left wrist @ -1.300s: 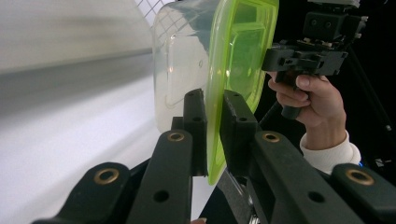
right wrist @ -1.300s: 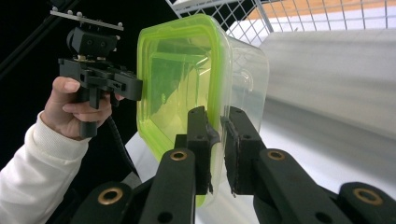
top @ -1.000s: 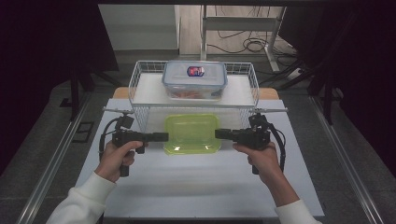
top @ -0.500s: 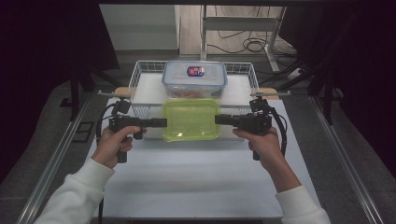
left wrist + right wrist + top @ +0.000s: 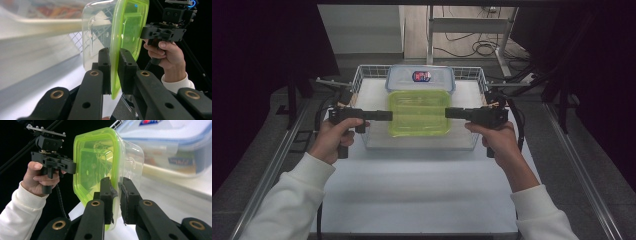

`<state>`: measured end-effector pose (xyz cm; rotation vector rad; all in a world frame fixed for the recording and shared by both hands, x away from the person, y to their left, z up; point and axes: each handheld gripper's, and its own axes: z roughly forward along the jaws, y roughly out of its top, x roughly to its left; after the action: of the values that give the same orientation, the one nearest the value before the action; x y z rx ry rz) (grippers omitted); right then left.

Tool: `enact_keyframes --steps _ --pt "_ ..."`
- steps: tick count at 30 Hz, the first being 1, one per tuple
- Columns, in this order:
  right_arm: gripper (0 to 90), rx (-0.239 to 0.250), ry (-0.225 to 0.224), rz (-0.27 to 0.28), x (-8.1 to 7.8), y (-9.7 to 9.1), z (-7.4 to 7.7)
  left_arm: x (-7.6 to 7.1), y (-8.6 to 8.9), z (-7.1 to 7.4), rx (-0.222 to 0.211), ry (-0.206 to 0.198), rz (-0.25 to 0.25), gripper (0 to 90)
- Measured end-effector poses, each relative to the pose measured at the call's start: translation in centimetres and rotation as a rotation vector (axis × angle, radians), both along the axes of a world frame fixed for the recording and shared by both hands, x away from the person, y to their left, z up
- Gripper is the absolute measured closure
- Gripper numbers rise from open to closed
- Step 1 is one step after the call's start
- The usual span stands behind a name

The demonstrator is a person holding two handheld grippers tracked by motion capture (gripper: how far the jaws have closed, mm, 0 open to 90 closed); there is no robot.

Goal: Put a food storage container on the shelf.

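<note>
A clear container with a lime-green lid [image 5: 419, 112] hangs in the air over the front part of a white wire basket [image 5: 362, 80]. My left gripper [image 5: 389, 116] is shut on its left rim and my right gripper [image 5: 447, 113] on its right rim. In the left gripper view the jaws [image 5: 114, 53] pinch the green lid's edge [image 5: 130, 27], with the right gripper [image 5: 162, 32] at the far side. The right gripper view shows that gripper [image 5: 118, 183] clamped on the lid's rim [image 5: 92, 162], and the left gripper [image 5: 72, 167] beyond it.
A clear box with a blue lid and a red-and-blue label [image 5: 421, 77] sits in the back of the basket, just behind the held container. The basket stands on a white table [image 5: 422, 195] with metal rails along both sides. Dark stands and cables lie beyond.
Both grippers have lifted the green-lidded container off the table and carried it away from the person, from in front of the basket to above its front part.
</note>
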<state>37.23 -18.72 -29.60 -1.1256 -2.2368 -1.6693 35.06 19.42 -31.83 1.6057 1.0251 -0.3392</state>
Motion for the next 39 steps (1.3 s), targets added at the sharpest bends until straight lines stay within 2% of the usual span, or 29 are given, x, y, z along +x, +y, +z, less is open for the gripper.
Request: enact_keyframes --steps 9,19,25,33,34,35,39 --pt "80.5 0.009 -0.012 -0.002 1.6 0.6 2.7 1.5 0.6 3.0 0.011 -0.025 0.006 81.9" --pt "80.5 0.007 -0.009 -0.020 4.3 1.1 4.6 4.3 0.9 4.9 0.026 -0.032 0.018 81.9" --pt "80.6 0.025 0.016 -0.035 6.9 1.0 4.6 6.9 0.7 5.3 0.039 -0.020 0.023 81.9" --pt "80.5 0.046 0.058 -0.067 10.3 0.9 4.1 10.5 0.4 5.0 0.038 0.041 0.042 82.0" --pt "80.2 0.047 0.068 -0.071 10.7 0.9 3.9 10.8 0.5 4.9 0.026 0.048 0.049 82.0" --pt "80.1 0.069 0.076 -0.073 11.0 0.9 3.7 11.1 0.6 4.8 0.013 0.053 0.052 82.0" --pt "78.9 0.100 0.082 -0.079 11.8 0.9 3.3 12.0 0.9 4.3 -0.031 0.083 0.060 82.0"
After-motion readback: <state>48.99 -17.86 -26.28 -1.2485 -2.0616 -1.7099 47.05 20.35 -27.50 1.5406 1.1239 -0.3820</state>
